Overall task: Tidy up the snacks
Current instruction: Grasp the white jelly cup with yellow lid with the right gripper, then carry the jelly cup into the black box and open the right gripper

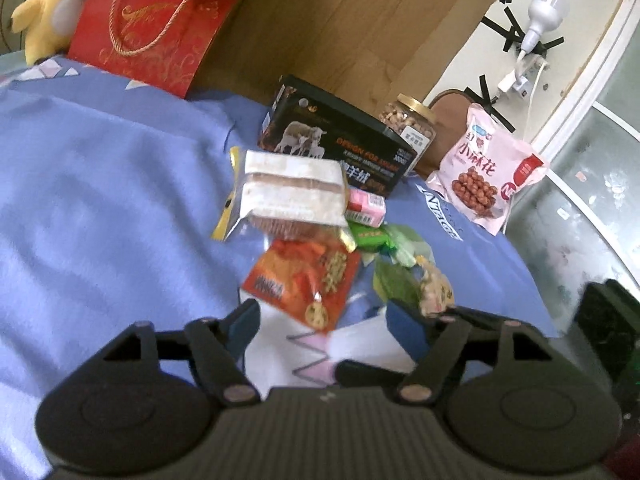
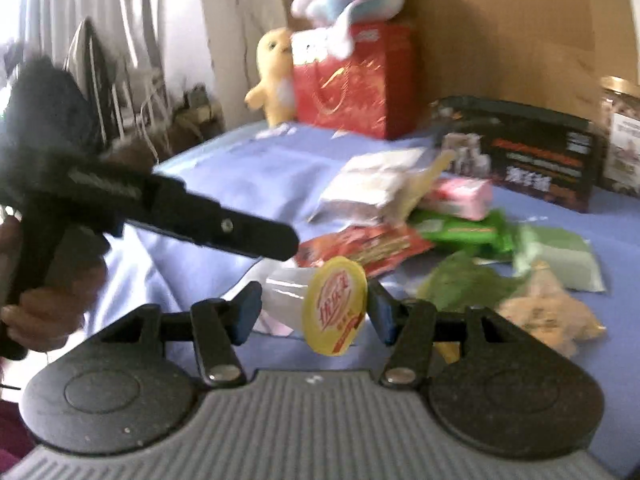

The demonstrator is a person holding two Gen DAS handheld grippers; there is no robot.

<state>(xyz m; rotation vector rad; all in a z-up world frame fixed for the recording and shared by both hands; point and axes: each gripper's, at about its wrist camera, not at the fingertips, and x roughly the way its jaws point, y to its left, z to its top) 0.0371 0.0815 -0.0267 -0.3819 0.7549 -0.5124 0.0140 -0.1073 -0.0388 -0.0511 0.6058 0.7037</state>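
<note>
Snacks lie in a heap on a blue cloth (image 1: 100, 184). In the left wrist view my left gripper (image 1: 324, 324) is open just short of a red-orange packet (image 1: 304, 284), and its pads touch nothing. Behind that packet are a white cake packet (image 1: 292, 196), a small pink box (image 1: 366, 206) and a green packet (image 1: 372, 238). In the right wrist view my right gripper (image 2: 314, 312) is shut on a clear jelly cup with a yellow lid (image 2: 336, 306), held on its side. The left gripper (image 2: 276, 240) reaches in from the left there, held by a hand (image 2: 40, 300).
A black box (image 1: 336, 140), a jar of nuts (image 1: 412, 124) and a pink bag (image 1: 488, 176) stand behind the heap. A red gift bag (image 1: 152, 24) and a yellow plush toy (image 1: 44, 12) sit at the back left. A pale green packet (image 2: 560, 256) and a beige one (image 2: 548, 312) lie right.
</note>
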